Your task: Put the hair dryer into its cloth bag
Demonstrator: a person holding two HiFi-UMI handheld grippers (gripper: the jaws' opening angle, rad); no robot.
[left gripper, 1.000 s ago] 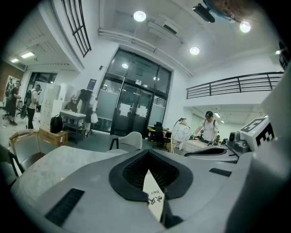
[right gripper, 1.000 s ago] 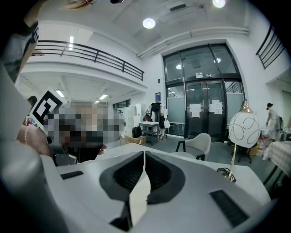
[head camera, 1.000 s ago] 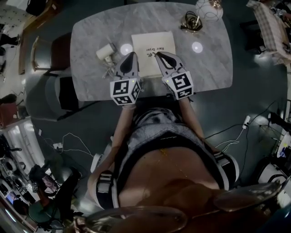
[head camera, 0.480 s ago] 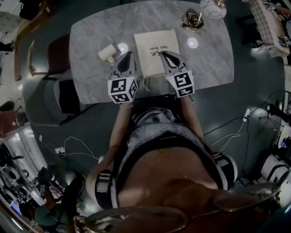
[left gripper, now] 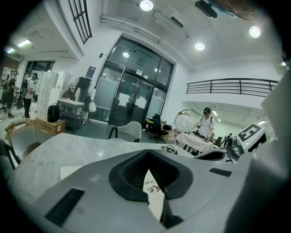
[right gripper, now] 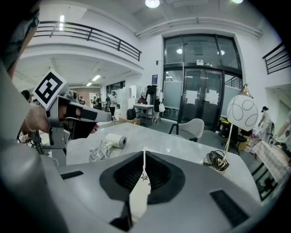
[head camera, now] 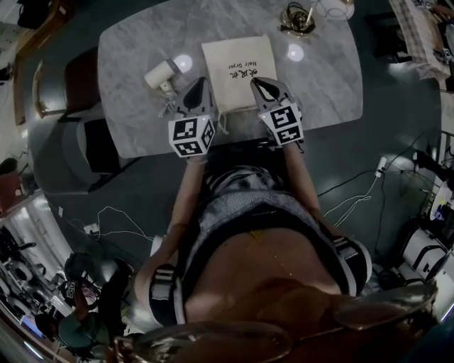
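A cream cloth bag with black print lies flat on the marble table. The white hair dryer lies to its left, with its cord bunched beside it. My left gripper is shut, tip at the bag's left edge, between bag and dryer. My right gripper is shut too, tip over the bag's near right part. Neither holds anything. In the left gripper view the bag shows past the closed jaws. The right gripper view shows the dryer left of the closed jaws.
A coil of dark cable sits at the table's far right, beside a lamp with a white globe. Chairs stand at the table's left side. Cables trail over the floor to the right.
Both grippers have sunk toward the table at the bag's near end, still shut. The bag and the hair dryer lie where they were.
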